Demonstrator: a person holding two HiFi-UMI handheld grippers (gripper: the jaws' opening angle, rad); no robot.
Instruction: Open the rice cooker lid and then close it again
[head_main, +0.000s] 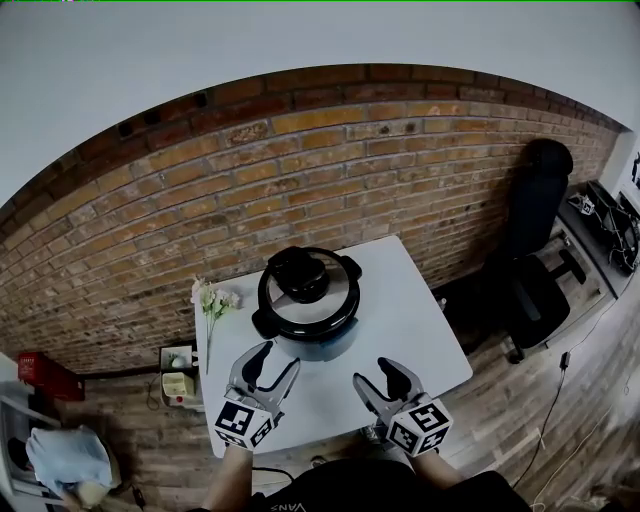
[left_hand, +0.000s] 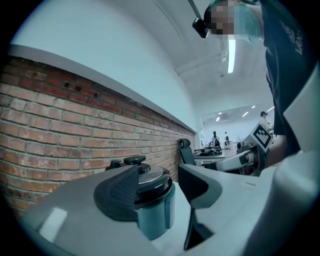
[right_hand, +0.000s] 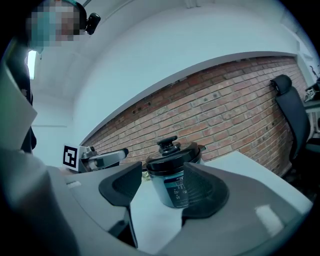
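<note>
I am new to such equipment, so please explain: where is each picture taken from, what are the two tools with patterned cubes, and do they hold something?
A person holds a two-jaw gripper in each hand; there is no robot. The head view looks down from the person's head. The other two pictures come from cameras riding on the left gripper and the right gripper. On the white table stands a rice cooker, lid closed, with flowers beside it. Both grippers are open, short of the cooker, holding nothing.

The left gripper (head_main: 277, 358) and right gripper (head_main: 377, 373) hover level, side by side, near the rice cooker (head_main: 305, 300), jaws apart.
</note>
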